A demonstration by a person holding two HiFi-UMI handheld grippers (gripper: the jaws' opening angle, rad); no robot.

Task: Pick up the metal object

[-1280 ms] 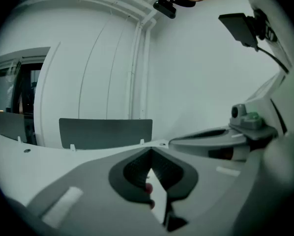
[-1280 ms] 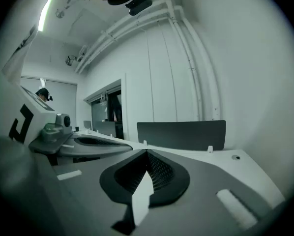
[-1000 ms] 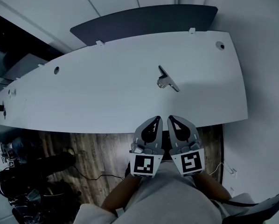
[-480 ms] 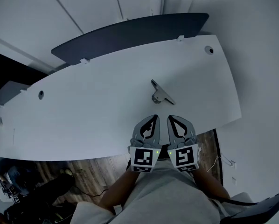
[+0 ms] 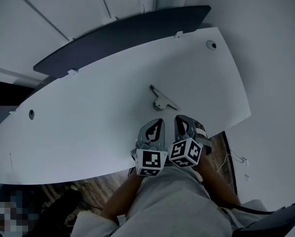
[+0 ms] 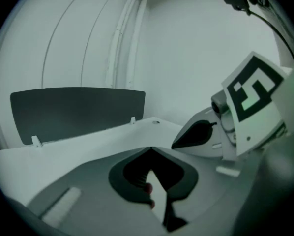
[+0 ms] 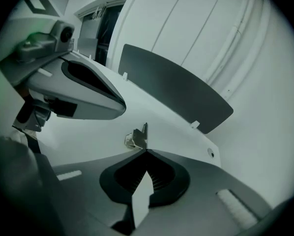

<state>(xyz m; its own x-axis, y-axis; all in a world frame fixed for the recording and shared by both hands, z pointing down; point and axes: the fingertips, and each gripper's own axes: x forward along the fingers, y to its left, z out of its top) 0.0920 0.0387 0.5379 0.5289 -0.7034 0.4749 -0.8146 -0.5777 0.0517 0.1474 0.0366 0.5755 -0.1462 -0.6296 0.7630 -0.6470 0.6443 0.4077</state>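
The metal object (image 5: pixel 160 98), a small bracket with a long flat bar and a stubby clip, lies on the white table (image 5: pixel 88 117) right of its middle. Both grippers hover side by side over the table's near edge, just short of the object. My left gripper (image 5: pixel 159 121) has its tips together and nothing between them. My right gripper (image 5: pixel 179 118) is rolled slightly to the right, shut and empty. In the right gripper view the metal object (image 7: pixel 138 136) stands just beyond the right gripper (image 7: pixel 146 152), with the left gripper (image 7: pixel 83 90) to its left.
A dark grey partition panel (image 5: pixel 123 31) stands along the table's far edge against the white wall. Cable holes (image 5: pixel 211 45) sit near the table's ends. Wooden floor (image 5: pixel 88 191) shows below the near edge. The person's grey-clad lap (image 5: pixel 177 201) fills the bottom.
Both grippers have come forward from over the floor to over the table's near edge, closer to the metal object. The right gripper has rolled slightly. The head view has swung.
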